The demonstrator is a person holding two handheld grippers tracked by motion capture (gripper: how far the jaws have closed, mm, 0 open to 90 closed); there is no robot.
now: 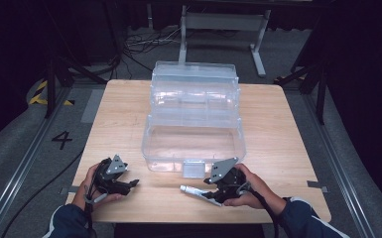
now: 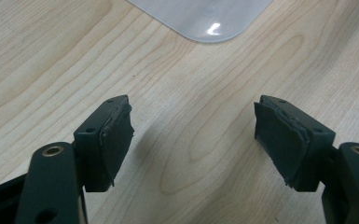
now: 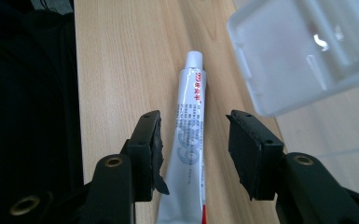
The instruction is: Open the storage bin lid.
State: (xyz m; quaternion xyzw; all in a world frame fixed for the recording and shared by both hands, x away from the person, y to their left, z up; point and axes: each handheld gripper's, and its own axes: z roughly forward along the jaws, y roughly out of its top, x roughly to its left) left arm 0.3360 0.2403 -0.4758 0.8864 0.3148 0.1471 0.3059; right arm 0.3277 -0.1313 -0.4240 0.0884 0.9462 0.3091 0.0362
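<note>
Near table front edge (image 1: 208,213), tube (image 3: 189,135) between parted right tongs (image 3: 196,140)

Operator equipment: two black hand-held grippers, dark blue sleeves.

Left hand-held gripper (image 1: 130,184) and right hand-held gripper (image 1: 198,191) each carry a grey three-cornered top plate and a trailing black cable. Jaw arms are matte black with brass-coloured bushings and small screw holes; the black rubber pads (image 2: 119,135) show ragged, worn edges.

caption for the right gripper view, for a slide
Right gripper with open jaws either side of a white tube lying on the wooden table, beside a clear plastic box.
</note>
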